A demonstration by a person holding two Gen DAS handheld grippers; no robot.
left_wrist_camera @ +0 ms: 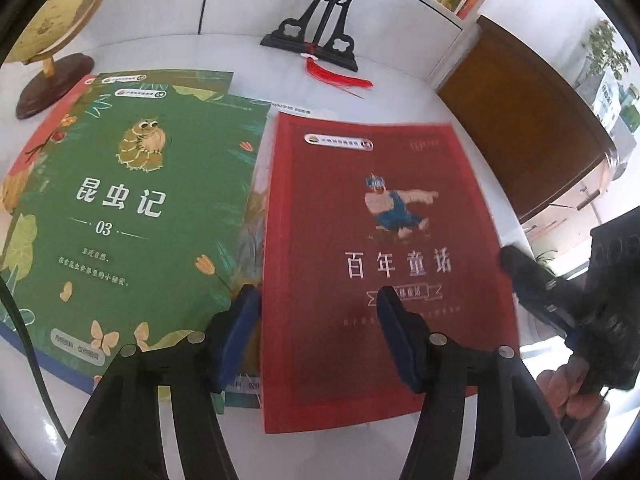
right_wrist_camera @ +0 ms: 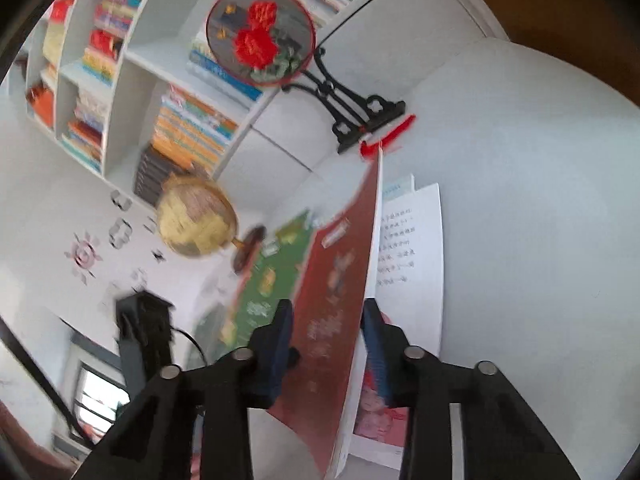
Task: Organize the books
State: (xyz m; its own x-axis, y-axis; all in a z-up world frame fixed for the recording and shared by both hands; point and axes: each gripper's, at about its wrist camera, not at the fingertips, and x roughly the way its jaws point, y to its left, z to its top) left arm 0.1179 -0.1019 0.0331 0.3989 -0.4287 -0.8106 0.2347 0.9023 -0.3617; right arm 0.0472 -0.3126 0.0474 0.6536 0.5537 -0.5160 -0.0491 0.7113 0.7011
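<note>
On the white tabletop [left_wrist_camera: 400,92], red book [left_wrist_camera: 380,260] beside green book [left_wrist_camera: 132,200], the green one topping a loose stack. Left gripper [left_wrist_camera: 316,300] hovering over the red book's near-left part, jaws about half open, nothing pinched. Right gripper [right_wrist_camera: 326,320] at the red book's right edge, jaws narrow and straddling the lifted cover; pad contact hard to tell through blur. Cover raised, white pages [right_wrist_camera: 412,240] showing beneath.

Probably lifting or closing the red book to stack it on the green. To do well: take cover and pages together, not cover alone; steady the spine side with the left; lay it square on the stack.

Behind, bookcase [right_wrist_camera: 120,92] compartments packed with upright books. Globe [left_wrist_camera: 60,12] and fan stand [left_wrist_camera: 316,36] near; best kept clear of.
</note>
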